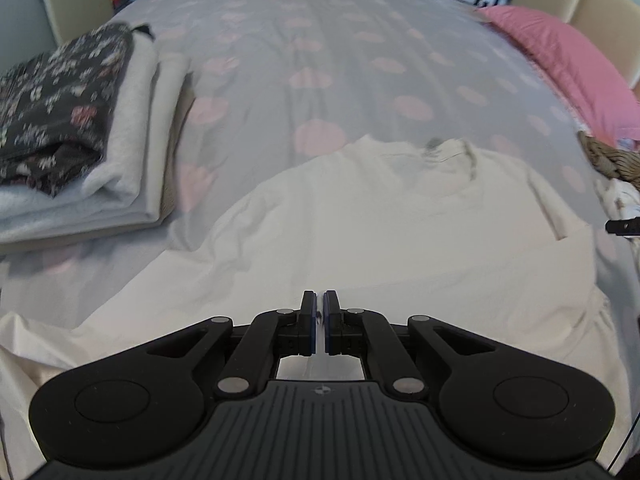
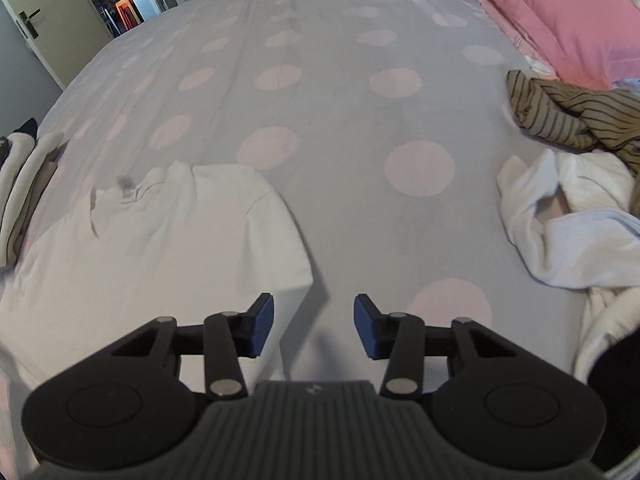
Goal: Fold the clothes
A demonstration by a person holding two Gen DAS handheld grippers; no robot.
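Left gripper (image 1: 319, 312) clenched on hem of white shirt (image 1: 380, 232), spread flat on dotted bed (image 1: 320, 60). Right gripper (image 2: 314, 320) released, jaws apart and empty, just beside shirt's edge. Folded pile (image 1: 72, 128) at left

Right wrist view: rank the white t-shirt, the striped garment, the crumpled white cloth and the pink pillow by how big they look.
1. White t-shirt, largest, though nearest the camera.
2. Pink pillow and crumpled white cloth: similar, both cut off by the frame, so unsure.
3. Striped garment, smallest, partly cropped.
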